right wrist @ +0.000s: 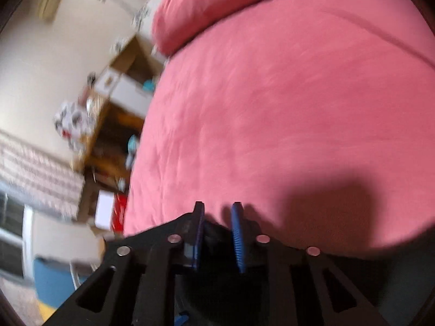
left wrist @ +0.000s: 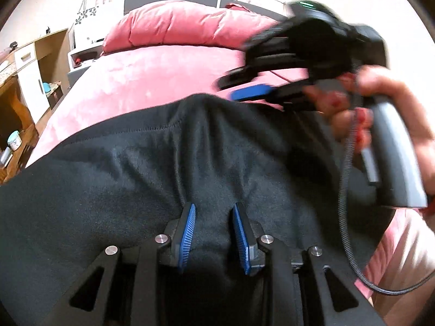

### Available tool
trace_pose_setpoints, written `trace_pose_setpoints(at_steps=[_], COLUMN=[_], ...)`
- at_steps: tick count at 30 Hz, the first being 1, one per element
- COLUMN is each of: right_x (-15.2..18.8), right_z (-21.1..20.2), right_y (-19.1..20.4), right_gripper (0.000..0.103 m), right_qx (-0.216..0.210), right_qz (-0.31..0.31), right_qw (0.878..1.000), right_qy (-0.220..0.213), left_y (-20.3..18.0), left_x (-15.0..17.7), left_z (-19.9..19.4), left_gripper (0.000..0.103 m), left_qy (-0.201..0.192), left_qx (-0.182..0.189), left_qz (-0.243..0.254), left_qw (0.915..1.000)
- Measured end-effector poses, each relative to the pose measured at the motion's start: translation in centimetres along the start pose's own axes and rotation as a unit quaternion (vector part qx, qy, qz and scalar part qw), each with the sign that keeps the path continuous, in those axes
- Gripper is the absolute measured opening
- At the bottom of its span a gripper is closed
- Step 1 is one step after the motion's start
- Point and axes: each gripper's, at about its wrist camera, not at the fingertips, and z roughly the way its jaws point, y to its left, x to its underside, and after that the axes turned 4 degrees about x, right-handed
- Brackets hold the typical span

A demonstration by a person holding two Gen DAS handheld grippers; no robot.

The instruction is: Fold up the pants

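1. The dark pants (left wrist: 163,163) lie spread on the pink bed (left wrist: 136,73), below the bunched duvet (left wrist: 176,24) — rumpled, with no neat fold visible, so most of the folding looks left to do.
2. Left gripper (left wrist: 213,237): jaws partly open over the pants, pads not pinching (contact unclear).
3. Right gripper (right wrist: 217,237): blurred, jaws narrowly parted at the pants' edge nearest the duvet — whether it grips cloth, I cannot tell.

Dark charcoal pants (left wrist: 163,168) lie under the left gripper (left wrist: 213,233), whose ribbed pads (left wrist: 187,233) are blue on black; beyond it spread a plain pink bedspread (left wrist: 152,76) and pink pillow (left wrist: 176,24)
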Motion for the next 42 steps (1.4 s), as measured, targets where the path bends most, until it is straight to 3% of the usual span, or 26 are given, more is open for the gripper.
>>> trace_pose_setpoints(at_steps=[3, 12, 15, 19, 27, 34, 35, 37, 42], right_x=[0.7, 6.0, 7.1, 7.6, 5.4, 3.2, 3.1, 2.9, 3.4], right_z=[-5.0, -15.9, -18.8, -22.6, -27.3, -27.5, -27.7, -27.6, -29.6], right_y=[-2.8, -10.7, -13.8, -19.1, -29.9, -33.4, -33.9, -34.6, -33.4], right_gripper=[0.023, 0.026, 0.03, 0.036, 0.036, 0.037, 0.035, 0.019, 0.011], right_qx=[0.002, 0.096, 0.125, 0.159, 0.186, 0.177, 0.176, 0.168, 0.164], right_qz=[0.025, 0.037, 0.045, 0.102, 0.236, 0.263, 0.266, 0.275, 0.252], right_qw=[0.999, 0.99, 0.985, 0.971, 0.932, 0.923, 0.922, 0.92, 0.919], right_qy=[-0.031, -0.091, -0.111, -0.145, -0.204, -0.218, -0.22, -0.222, -0.254], left_y=[-0.4, 0.2, -0.4, -0.9, -1.0, -0.6, -0.5, -0.2, -0.1], left_x=[-0.3, -0.2, 0.4, 1.1, 2.0, 2.1, 2.1, 2.0, 1.9], left_z=[-0.1, -1.8, -2.9, -3.4, -3.9, -4.4, -4.4, -4.3, -4.5], left_gripper=[0.029, 0.032, 0.036, 0.037, 0.037, 0.037, 0.037, 0.037, 0.041], left_qy=[-0.005, -0.012, -0.016, -0.016, 0.002, -0.003, -0.004, -0.002, -0.005], left_qx=[0.004, 0.01, 0.023, 0.022, 0.003, -0.012, -0.013, -0.019, -0.02], left_qz=[-0.009, -0.069, -0.066, -0.056, -0.056, -0.066, -0.068, -0.073, -0.078], left_qw=[0.9999, 0.9975, 0.9974, 0.998, 0.9984, 0.9978, 0.9976, 0.9972, 0.9967])
